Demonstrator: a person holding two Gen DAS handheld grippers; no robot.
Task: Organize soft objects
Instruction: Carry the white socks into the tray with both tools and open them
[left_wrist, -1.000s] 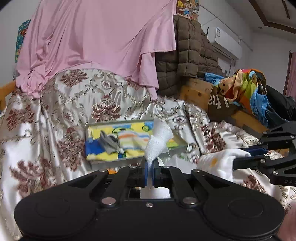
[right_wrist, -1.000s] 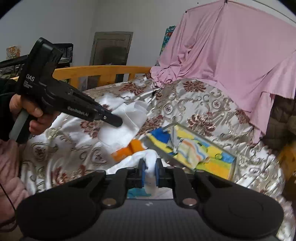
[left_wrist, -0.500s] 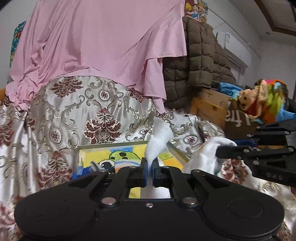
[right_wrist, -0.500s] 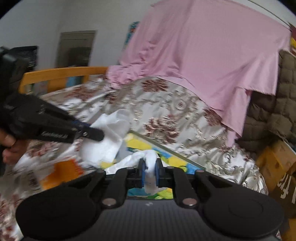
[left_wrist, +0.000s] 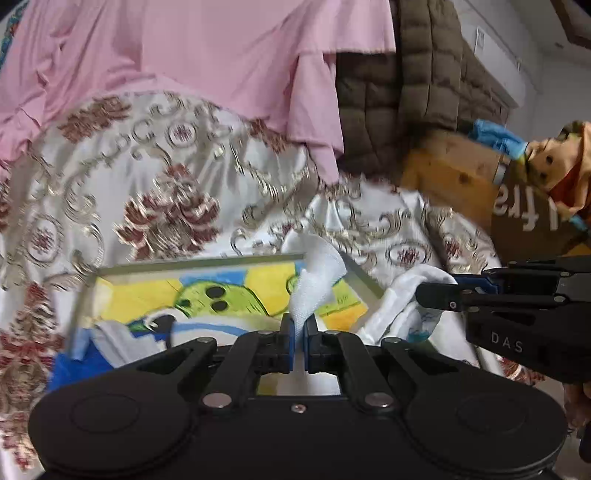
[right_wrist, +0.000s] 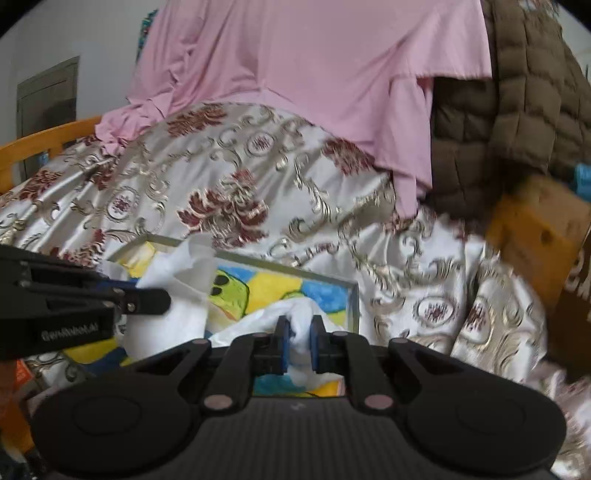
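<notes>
While both grippers pinch white cloth (left_wrist: 317, 280), folded fabrics (left_wrist: 122, 341) fill the box (left_wrist: 199, 263).

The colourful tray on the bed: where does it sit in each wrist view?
Left wrist: colourful tray lies centre-left, just beyond the left gripper.
Right wrist: tray lies centre, beyond the right gripper.
Shared landmark: pink sheet draped above.

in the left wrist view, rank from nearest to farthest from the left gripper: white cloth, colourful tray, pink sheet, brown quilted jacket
1. white cloth, pinched in the left gripper.
2. colourful tray, just ahead, below.
3. pink sheet, draped behind, upper left.
4. brown quilted jacket, upper right; similar depth to the sheet, too close to call.
</notes>
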